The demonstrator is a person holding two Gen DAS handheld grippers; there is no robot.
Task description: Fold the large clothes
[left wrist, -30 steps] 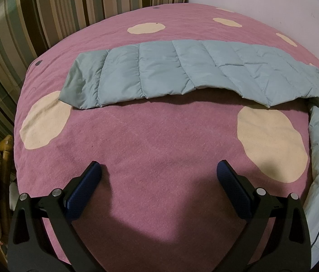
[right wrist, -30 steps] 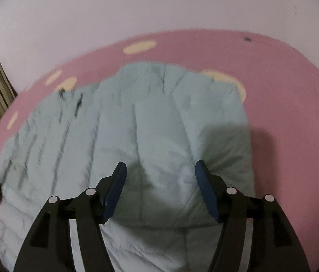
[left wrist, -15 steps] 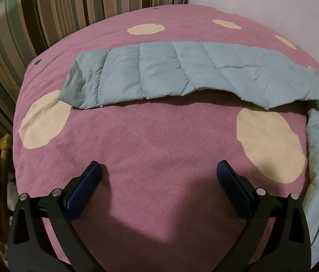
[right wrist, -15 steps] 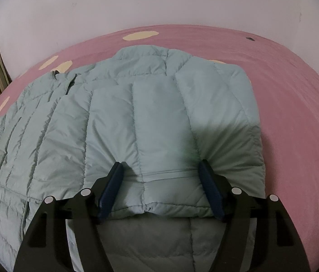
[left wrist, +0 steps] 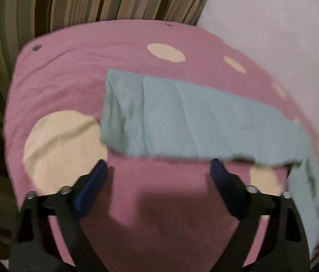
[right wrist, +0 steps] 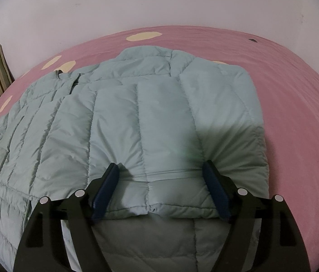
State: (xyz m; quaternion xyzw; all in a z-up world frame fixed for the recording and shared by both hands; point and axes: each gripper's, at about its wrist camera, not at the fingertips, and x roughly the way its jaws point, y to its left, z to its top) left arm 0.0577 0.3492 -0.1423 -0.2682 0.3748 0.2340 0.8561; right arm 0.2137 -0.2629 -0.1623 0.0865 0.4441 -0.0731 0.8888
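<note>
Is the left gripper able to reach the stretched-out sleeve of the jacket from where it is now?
Probably yes. The left gripper is open with nothing between its fingers, its jaws have just been closing a little, and the sleeve lies flat just beyond its fingertips. Only bare pink bedcover separates them.

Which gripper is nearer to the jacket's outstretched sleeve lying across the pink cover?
Left. The left gripper hangs open just short of the sleeve, nothing between its jaws. The right gripper sits over the jacket's folded part, jaws open astride its edge.
</note>
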